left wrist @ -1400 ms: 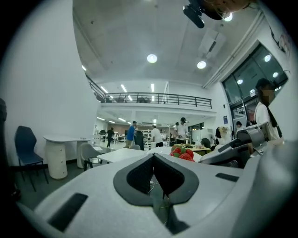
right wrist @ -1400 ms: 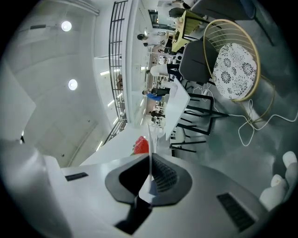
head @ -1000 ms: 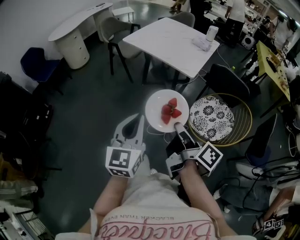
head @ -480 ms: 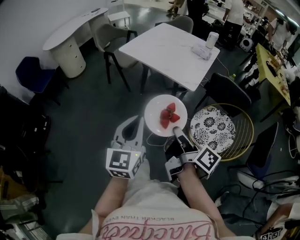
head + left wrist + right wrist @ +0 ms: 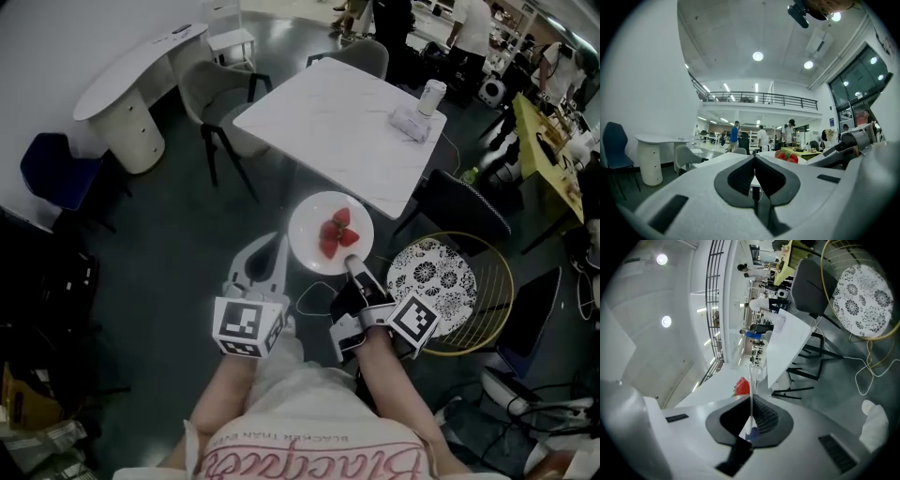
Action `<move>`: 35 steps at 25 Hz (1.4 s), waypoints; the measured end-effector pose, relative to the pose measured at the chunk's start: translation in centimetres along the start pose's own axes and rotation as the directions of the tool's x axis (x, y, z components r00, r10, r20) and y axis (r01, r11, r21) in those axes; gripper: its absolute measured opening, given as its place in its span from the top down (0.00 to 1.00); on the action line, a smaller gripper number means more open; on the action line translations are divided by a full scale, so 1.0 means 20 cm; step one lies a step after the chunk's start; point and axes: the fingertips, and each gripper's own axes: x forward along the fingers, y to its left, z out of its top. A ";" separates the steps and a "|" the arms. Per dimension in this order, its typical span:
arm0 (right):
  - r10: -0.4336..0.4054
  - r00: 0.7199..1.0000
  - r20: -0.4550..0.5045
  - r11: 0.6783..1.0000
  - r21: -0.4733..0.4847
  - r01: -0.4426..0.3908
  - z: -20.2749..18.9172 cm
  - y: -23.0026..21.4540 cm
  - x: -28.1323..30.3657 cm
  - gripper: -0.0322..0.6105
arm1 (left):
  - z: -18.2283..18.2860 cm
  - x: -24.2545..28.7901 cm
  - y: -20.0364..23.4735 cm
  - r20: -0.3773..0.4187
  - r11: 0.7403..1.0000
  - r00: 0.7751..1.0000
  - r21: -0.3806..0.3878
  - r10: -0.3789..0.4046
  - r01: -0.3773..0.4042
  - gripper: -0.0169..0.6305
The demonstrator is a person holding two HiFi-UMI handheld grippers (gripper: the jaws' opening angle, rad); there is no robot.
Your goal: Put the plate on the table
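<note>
So far, the plate (image 5: 314, 246) with strawberries (image 5: 336, 230) hangs over the floor, short of the white table (image 5: 328, 103), its rim pinched by the right tool (image 5: 353, 266). The left tool (image 5: 273, 246) is pressed together, empty. Setting it down is not yet done.

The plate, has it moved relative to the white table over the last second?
Yes. The plate has come nearer the white table; its rim now almost reaches the table's near edge in the head view.
</note>
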 end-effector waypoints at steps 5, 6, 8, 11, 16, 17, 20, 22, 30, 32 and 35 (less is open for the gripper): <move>-0.002 1.000 0.012 1.000 0.000 0.002 0.02 0.00 0.13 0.93 | 0.00 0.09 0.10 0.004 1.000 1.000 0.011 -0.010 0.010 0.97; -0.003 1.000 0.014 1.000 0.000 0.003 0.02 0.01 0.21 0.93 | 0.01 0.14 0.16 0.002 1.000 1.000 0.009 -0.011 0.011 0.97; -0.005 1.000 0.018 1.000 0.000 0.005 0.04 0.04 0.37 0.93 | 0.02 0.25 0.28 -0.002 1.000 1.000 0.003 -0.013 0.013 0.97; 0.000 1.000 0.016 1.000 -0.002 0.000 0.05 0.06 0.52 0.93 | 0.03 0.34 0.40 -0.003 1.000 1.000 0.001 -0.009 0.009 0.97; -0.009 1.000 0.014 1.000 0.007 0.009 0.05 0.06 0.64 0.93 | 0.02 0.42 0.50 -0.007 1.000 1.000 0.001 -0.009 0.009 0.97; -0.015 1.000 0.015 1.000 0.009 0.015 0.06 0.05 0.66 0.93 | 0.02 0.44 0.51 -0.008 1.000 1.000 -0.001 -0.009 0.009 0.97; -0.026 1.000 0.014 1.000 0.015 0.026 0.09 0.04 0.72 0.93 | 0.01 0.50 0.54 -0.015 1.000 1.000 -0.008 -0.007 0.007 0.97; -0.032 0.999 0.013 0.999 0.016 0.032 0.12 0.03 0.76 0.93 | 0.00 0.54 0.56 -0.022 1.000 1.000 -0.013 -0.006 0.006 0.97; -0.043 0.999 -0.005 0.999 0.034 0.043 0.22 -0.01 0.98 0.93 | -0.05 0.74 0.66 -0.039 1.000 0.999 -0.014 0.008 -0.009 0.97; -0.045 0.999 -0.019 0.999 0.028 0.045 0.25 -0.02 1.06 0.93 | -0.05 0.81 0.70 -0.043 1.000 0.999 -0.013 0.014 -0.015 0.97; -0.051 0.998 -0.046 0.998 0.021 0.052 0.31 -0.05 1.21 0.93 | -0.06 0.93 0.76 -0.049 1.000 0.998 -0.007 0.025 -0.026 0.97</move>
